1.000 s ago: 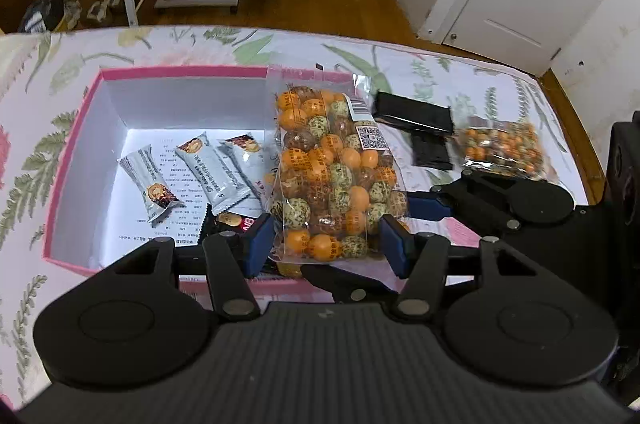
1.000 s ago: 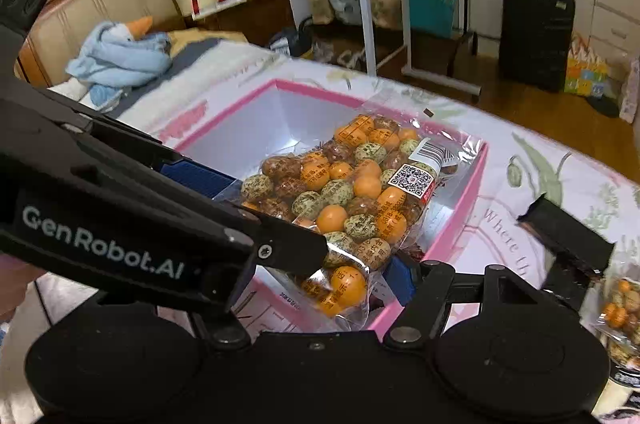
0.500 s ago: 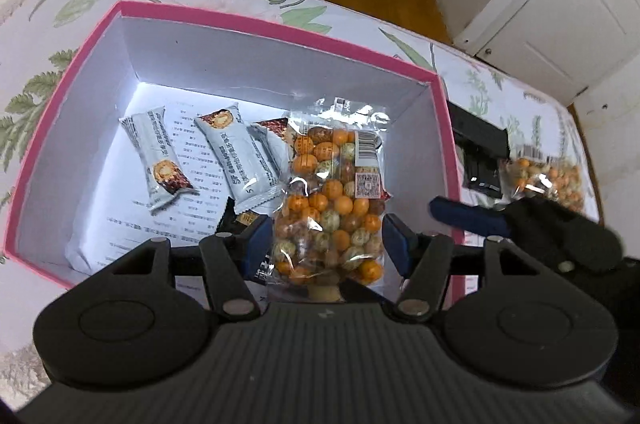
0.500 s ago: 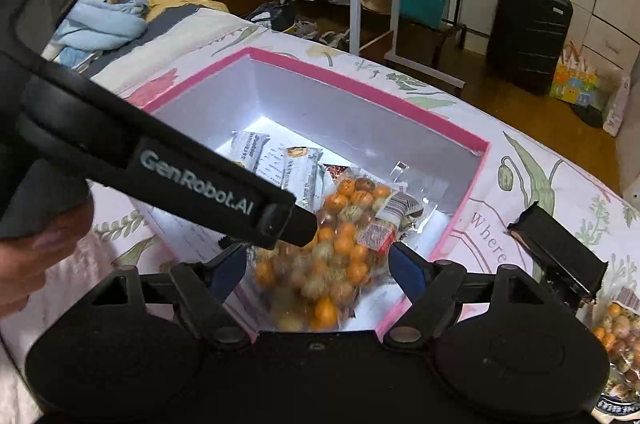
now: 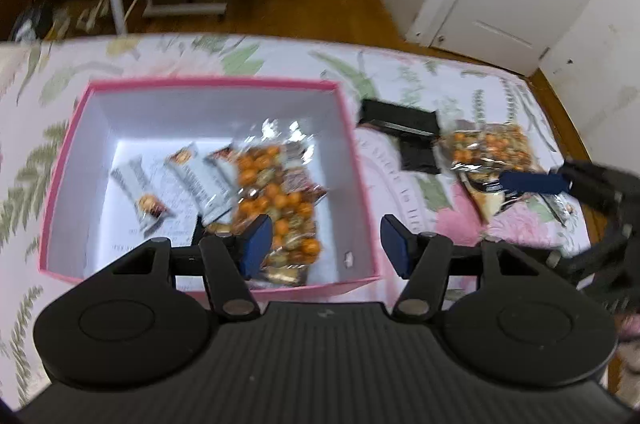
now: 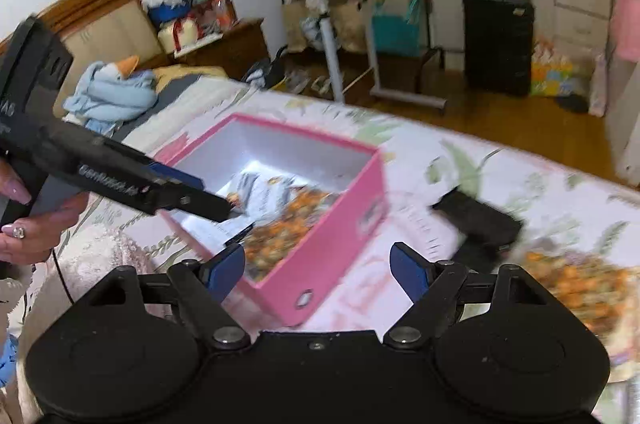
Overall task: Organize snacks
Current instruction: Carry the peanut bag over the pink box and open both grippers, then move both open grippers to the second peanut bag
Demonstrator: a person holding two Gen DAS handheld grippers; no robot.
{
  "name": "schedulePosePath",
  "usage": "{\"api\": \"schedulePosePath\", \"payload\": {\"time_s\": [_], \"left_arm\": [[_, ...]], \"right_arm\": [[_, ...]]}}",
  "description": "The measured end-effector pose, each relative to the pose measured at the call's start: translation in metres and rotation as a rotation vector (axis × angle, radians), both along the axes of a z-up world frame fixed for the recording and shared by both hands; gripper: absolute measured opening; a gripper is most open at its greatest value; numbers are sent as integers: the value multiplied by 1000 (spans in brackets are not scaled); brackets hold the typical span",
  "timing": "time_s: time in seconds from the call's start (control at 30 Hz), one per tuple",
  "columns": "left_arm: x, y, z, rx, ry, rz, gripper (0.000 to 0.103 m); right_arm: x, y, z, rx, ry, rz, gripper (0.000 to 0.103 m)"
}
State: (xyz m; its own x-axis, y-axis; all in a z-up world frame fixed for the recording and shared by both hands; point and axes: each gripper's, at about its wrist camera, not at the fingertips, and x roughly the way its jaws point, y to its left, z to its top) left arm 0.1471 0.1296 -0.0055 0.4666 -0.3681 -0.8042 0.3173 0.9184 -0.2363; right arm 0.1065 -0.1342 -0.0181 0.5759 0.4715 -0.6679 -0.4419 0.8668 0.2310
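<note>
Left tongs wide open, empty, above pink box; right tongs likewise, beside box.

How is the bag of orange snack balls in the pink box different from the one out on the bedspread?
The bag in the box lies inside the pink box beside the silver bars; the bag on the bedspread lies outside, near black packets. The boxed bag runs lengthwise away from the camera, the other sideways. Both are clear bags.

Clear nut bag flat inside pink box; second nut bag outside, on bedspread.
</note>
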Motion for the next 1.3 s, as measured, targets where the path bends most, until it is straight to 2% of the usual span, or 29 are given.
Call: {"api": "schedulePosePath", "payload": {"time_s": [0.13, 0.27, 0.4, 0.5, 0.6, 0.67, 0.73, 0.77, 0.87, 0.93, 1.0, 1.13, 1.3], "left_arm": [[-10, -21, 21, -64, -4, -25, 58], [-17, -51, 32, -66, -7, -57, 58], [-12, -87, 31, -104, 6, -84, 58], [-3, -117, 20, -100, 19, -111, 58], [7, -150, -1, -128, 56, -139, 58], [13, -167, -16, -162, 80, -139, 57], [23, -182, -35, -202, 116, -120, 57], [27, -187, -43, -217, 130, -107, 56], [41, -194, -70, -260, 138, -31, 56], [48, -202, -84, -253, 135, -7, 56], [57, -208, -98, -270, 155, 11, 56], [69, -210, -128, -392, 235, 98, 56], [75, -212, -152, -435, 289, 123, 56]], "right_arm": [[2, -31, 14, -7, -45, -76, 84], [10, -62, 31, 43, -92, -118, 85], [39, -74, 44, -132, 9, -157, 84], [61, -77, 45, -238, 115, -127, 84], [79, -83, 35, -363, 103, -50, 84], [94, -95, 19, -386, 110, 1, 84], [112, -112, -1, -354, 117, 9, 83], [122, -123, -12, -321, 127, -6, 80], [144, -156, -50, -244, 167, -146, 76], [153, -169, -66, -208, 204, -174, 64], [159, -177, -74, -171, 221, -152, 64], [166, -189, -89, -106, 256, -141, 64], [149, -202, -104, -38, 329, -96, 67]]}}
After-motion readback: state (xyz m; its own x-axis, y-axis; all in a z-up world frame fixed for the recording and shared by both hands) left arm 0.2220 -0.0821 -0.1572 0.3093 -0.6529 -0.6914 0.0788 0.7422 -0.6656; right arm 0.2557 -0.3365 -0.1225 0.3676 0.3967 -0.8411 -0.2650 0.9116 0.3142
